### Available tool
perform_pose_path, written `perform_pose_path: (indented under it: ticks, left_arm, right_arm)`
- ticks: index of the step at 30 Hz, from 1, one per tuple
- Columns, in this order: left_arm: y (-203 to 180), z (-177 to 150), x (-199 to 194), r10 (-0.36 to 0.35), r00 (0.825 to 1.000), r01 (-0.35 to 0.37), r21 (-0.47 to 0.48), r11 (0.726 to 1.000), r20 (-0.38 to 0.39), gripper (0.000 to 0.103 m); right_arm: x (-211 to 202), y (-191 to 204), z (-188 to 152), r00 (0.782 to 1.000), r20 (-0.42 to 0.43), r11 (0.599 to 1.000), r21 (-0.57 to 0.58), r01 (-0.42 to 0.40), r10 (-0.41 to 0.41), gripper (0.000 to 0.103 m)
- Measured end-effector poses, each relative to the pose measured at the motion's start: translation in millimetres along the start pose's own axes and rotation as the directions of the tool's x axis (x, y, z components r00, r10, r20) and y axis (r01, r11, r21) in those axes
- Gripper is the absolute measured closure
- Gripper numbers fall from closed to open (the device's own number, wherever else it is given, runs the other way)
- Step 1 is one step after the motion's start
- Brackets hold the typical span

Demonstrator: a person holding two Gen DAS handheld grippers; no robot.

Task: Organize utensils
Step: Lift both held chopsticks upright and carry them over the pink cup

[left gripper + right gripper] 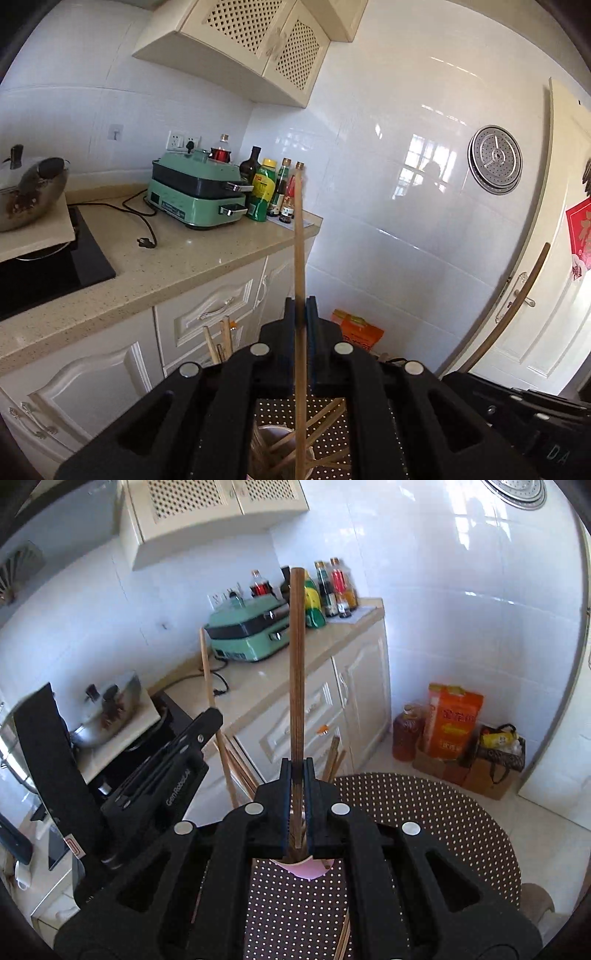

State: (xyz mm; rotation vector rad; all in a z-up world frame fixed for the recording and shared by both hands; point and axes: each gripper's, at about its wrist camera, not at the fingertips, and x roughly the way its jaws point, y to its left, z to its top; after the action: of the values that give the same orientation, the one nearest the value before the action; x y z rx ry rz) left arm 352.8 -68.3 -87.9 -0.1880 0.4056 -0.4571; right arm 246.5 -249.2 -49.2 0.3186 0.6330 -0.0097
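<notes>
I am clamping a pale chopstick (300, 236) in my closed left gripper (301, 314) and a dark chopstick (296, 657) in my closed right gripper (296, 775), holding both upright above the cup (275, 454) on the dotted table (443, 812), ready for sorting.

a home kitchen — tiled walls, stone countertop (207, 254), black hob (55, 273), sauce bottles (280, 192), lattice-door cabinets (255, 40).
</notes>
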Motion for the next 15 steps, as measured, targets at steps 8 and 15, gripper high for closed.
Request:
perform_pose_path:
  ticks: [8,15]
  left_arm:
    - [23.9,-27.9,25.5,-0.061,0.998,0.061,0.002,0.998,0.011,0.097]
    - [42.0,-57.5,36.0,-0.089,0.996,0.09,-0.022,0.996,0.009,0.097]
  right_arm:
    - [44.9,7.6,-24.9,0.993,-0.106,0.998,0.001,0.055,-0.055,0.097]
    - [69.7,13.8,-36.3,0.984,-0.16,0.997,-0.012,0.081,-0.082,0.096]
